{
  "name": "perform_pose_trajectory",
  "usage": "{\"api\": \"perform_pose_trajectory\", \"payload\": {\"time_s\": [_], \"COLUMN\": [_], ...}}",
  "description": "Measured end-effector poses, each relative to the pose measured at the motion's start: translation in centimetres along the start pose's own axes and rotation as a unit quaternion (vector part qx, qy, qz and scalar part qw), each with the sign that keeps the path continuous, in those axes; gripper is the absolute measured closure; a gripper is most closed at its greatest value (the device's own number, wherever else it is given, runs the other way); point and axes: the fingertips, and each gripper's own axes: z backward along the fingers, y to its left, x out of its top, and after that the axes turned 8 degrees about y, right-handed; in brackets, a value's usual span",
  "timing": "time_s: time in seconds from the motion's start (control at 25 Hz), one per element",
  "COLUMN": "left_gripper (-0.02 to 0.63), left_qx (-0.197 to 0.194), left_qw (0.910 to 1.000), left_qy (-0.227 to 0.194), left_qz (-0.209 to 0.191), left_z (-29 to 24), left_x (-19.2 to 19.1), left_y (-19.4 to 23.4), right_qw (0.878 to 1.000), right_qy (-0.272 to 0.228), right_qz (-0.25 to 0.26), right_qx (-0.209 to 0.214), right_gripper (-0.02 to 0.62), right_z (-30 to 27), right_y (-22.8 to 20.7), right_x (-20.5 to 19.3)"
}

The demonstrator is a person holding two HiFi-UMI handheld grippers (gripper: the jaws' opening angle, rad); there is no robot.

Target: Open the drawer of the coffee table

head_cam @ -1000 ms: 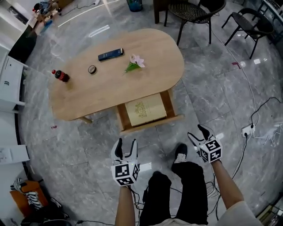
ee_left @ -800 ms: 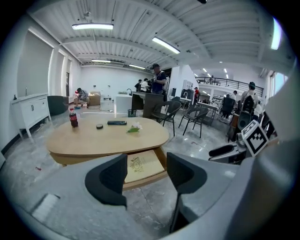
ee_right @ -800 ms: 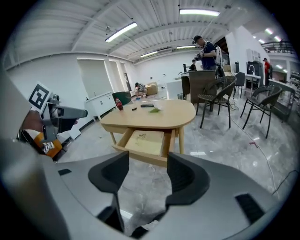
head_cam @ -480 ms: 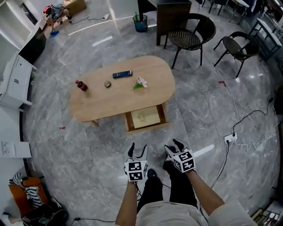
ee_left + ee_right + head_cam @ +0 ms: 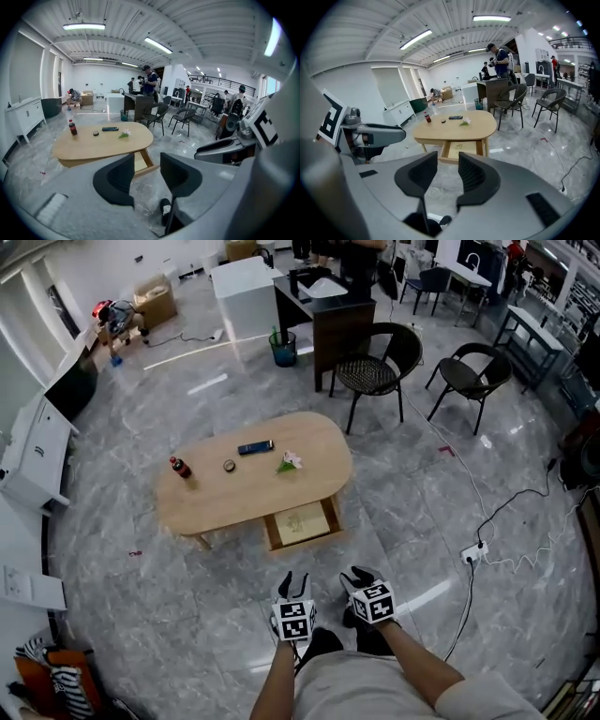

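A large open workroom with a grey marble-look floor, seen from above by a standing person. At 12 o'clock, well apart from the person, stands an oval wooden coffee table (image 5: 253, 488). Its drawer (image 5: 301, 524) is on the near side and already pulled out towards the viewer, showing a pale patterned sheet or book inside.

On the tabletop, from 9 o'clock to 3 o'clock, are a cola bottle (image 5: 178, 467), a small round item (image 5: 229, 465), a dark remote control (image 5: 255, 446) and a flower (image 5: 289, 461). Two black chairs (image 5: 375, 367) stand at 1 o'clock beyond the table. A power strip with its cable (image 5: 472, 552) lies on the floor at 3 o'clock.

At 6 o'clock, close to the body, the left gripper (image 5: 293, 582) and right gripper (image 5: 358, 576) are held side by side. Both point towards the table without touching it. The jaws of each have just been closing part-way. A gap remains in each pair, narrower on the right, and nothing is between them.

The drawer looks fully opened, so the task seems done. The risks from here are probably these:
- The drawer juts out low down, and a shin could knock it and jolt the table.
- Such a jolt could topple the upright bottle.
- Another pull might draw the drawer off its runners.
- A sideways step towards 3 o'clock could snag the cable.
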Motion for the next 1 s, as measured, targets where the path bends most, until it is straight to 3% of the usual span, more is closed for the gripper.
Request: {"api": "perform_pose_trajectory", "payload": {"time_s": [0.16, 0.24, 0.48, 0.72, 1.0], "left_gripper": [0.503, 0.525, 0.578, 0.594, 0.594], "left_qx": [0.019, 0.02, 0.009, -0.008, -0.005], "left_qw": [0.9997, 0.9996, 0.9994, 0.9991, 0.9991], "left_qy": [0.007, 0.007, -0.018, -0.031, -0.041], "left_qz": [0.014, 0.019, 0.027, 0.029, 0.008], "left_z": [2.3, 3.7, 6.3, 8.5, 10.4], "left_x": [-1.1, -1.1, -1.3, -1.5, -2.6], "left_y": [0.4, 0.1, -0.6, -1.7, -2.1], "right_qw": [1.0, 1.0, 1.0, 0.997, 0.997], "right_qy": [-0.001, 0.003, -0.019, -0.038, -0.061], "right_qz": [-0.015, -0.018, -0.011, -0.063, -0.04], "right_qx": [-0.002, 0.001, 0.003, 0.016, 0.007], "right_gripper": [0.488, 0.532, 0.566, 0.576, 0.58], "right_z": [2.2, 3.5, 4.9, 5.9, 6.8], "right_y": [2.1, 2.9, 3.7, 4.1, 5.1], "right_x": [-0.7, -1.1, -0.9, -3.1, -3.0]}}
